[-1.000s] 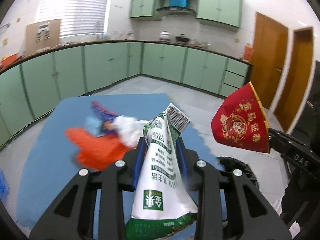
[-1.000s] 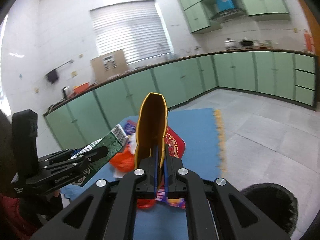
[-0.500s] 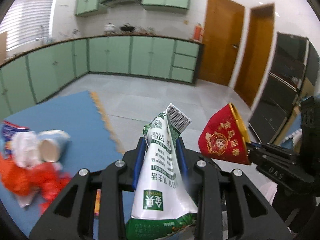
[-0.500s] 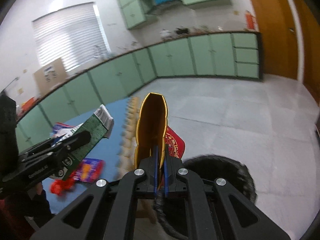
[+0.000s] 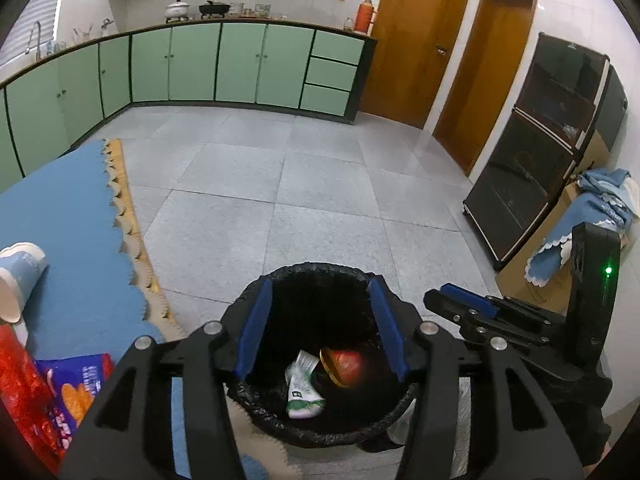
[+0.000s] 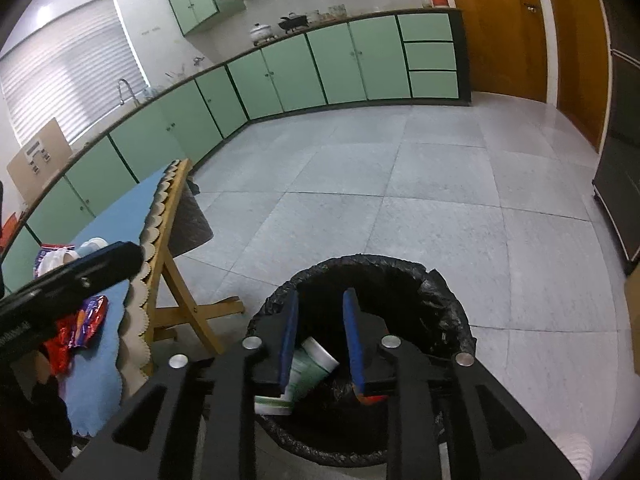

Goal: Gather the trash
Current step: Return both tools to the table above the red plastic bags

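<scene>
Step in hand: drop-off. Both grippers hang over the black-lined bin, jaws pointing down into it. Left gripper has jaws apart, just been opening, nothing between the pads. Right gripper also apart, narrower gap, just been opening too, pads clear of everything.

Task's things are in the bin now: green-and-white snack pouch lying at the bottom, red-and-gold wrapper touching it on its right. So this pair looks done.

Next, I'd say: lift both grippers clear of the bin rim w/o snagging the liner, swing back to the blue mat on the folding table. More trash is there: pale blue paper cup on its side near the mat's left edge, red crinkled wrapper and purple snack bag at the near corner.

Hard to see: bin bottom is dark, so other contents can't be made out. Cup and red wrapper are cut off by the frame edge. In the right wrist view the left gripper's arm covers part of the pile.
</scene>
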